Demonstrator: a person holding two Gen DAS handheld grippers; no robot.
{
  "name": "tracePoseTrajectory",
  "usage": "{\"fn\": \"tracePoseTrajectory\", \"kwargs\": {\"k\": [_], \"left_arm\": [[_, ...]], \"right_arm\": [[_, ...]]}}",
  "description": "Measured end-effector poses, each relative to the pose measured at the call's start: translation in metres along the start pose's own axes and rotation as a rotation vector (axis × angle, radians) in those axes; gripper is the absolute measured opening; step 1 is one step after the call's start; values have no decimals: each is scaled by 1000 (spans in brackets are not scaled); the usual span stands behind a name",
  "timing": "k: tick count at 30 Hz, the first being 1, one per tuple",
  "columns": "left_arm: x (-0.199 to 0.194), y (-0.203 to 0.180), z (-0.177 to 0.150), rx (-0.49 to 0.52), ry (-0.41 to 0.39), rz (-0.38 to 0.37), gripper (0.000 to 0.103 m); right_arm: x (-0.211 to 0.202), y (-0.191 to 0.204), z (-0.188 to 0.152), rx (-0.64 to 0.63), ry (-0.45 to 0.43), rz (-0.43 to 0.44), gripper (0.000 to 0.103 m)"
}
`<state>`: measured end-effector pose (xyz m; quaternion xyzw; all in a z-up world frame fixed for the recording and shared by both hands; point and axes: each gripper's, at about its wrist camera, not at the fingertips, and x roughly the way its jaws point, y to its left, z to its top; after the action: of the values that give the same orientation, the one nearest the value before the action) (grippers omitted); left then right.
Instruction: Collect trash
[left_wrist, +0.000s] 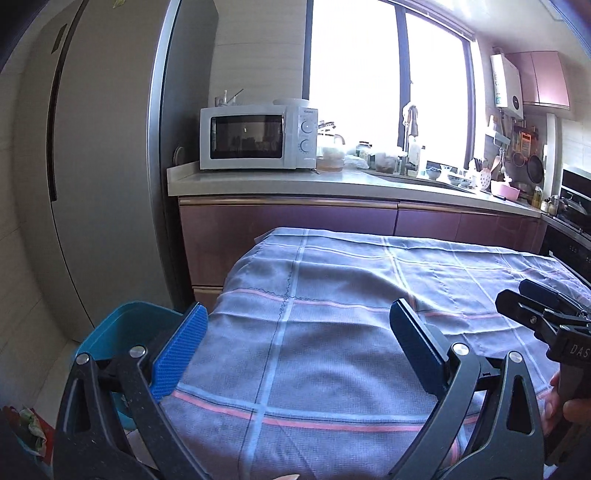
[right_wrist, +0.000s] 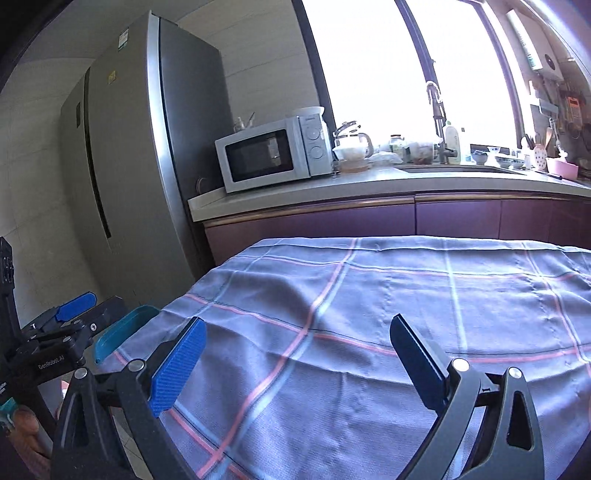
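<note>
A teal plastic bin (left_wrist: 118, 332) stands on the floor at the left edge of the table; its rim also shows in the right wrist view (right_wrist: 122, 326). My left gripper (left_wrist: 299, 314) is open over the near part of the checked tablecloth (left_wrist: 332, 280), with nothing between its blue pads. My right gripper (right_wrist: 299, 326) is also open and empty over the same cloth (right_wrist: 369, 288). Each gripper shows in the other's view: the right gripper (left_wrist: 524, 295) at the right edge, the left gripper (right_wrist: 90, 308) at the left above the bin. Something crumpled, green and white, (left_wrist: 33, 424) lies low at the left.
Behind the table runs a kitchen counter (left_wrist: 280, 182) with a white microwave (left_wrist: 258, 136), jars, a sink tap (left_wrist: 410, 140) and dishes under a bright window. A tall grey fridge (left_wrist: 103, 147) stands at the left. A hand (left_wrist: 554, 402) holds the right gripper's handle.
</note>
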<state>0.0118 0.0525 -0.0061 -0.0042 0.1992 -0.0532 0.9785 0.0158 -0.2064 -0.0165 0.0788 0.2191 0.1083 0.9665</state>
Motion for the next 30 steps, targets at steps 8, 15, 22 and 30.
{"fn": "tracePoseTrajectory", "kwargs": {"k": [8,15,22,30], "left_arm": [[-1,-20,0,20,-41,25,97],[-5,-30,0,21,-60,28,97],[-7,-30,-1,8,-74,38,97],[-10,-30,0,-1,-85,43,97]], "right_arm": [[-24,-15,-5,-2,-69,-92,96],[-33,-21,-7,-1,-90,-116,96],[-41,-22,-8,-6,-110,-141,96],[-48,-21,-7,-15,-130,-158,96]]}}
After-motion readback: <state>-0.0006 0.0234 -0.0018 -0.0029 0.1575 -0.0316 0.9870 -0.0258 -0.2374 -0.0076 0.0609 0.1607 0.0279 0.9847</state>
